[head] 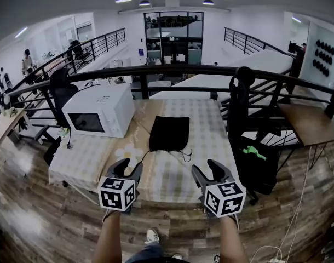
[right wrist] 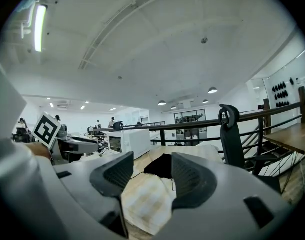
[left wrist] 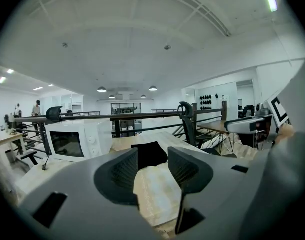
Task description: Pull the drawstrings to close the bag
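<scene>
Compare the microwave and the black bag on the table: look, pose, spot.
Colour: the microwave is white, the bag black. Shape: the microwave is a rigid box standing tall; the bag lies flat and limp. Spot: the microwave sits at the left of the checked tablecloth, the bag near its middle. Only the bag trails thin drawstrings from its near edge. Both rest on that cloth.

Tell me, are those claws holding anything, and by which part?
Nothing. The left gripper and right gripper are open and empty, short of the black bag.
</scene>
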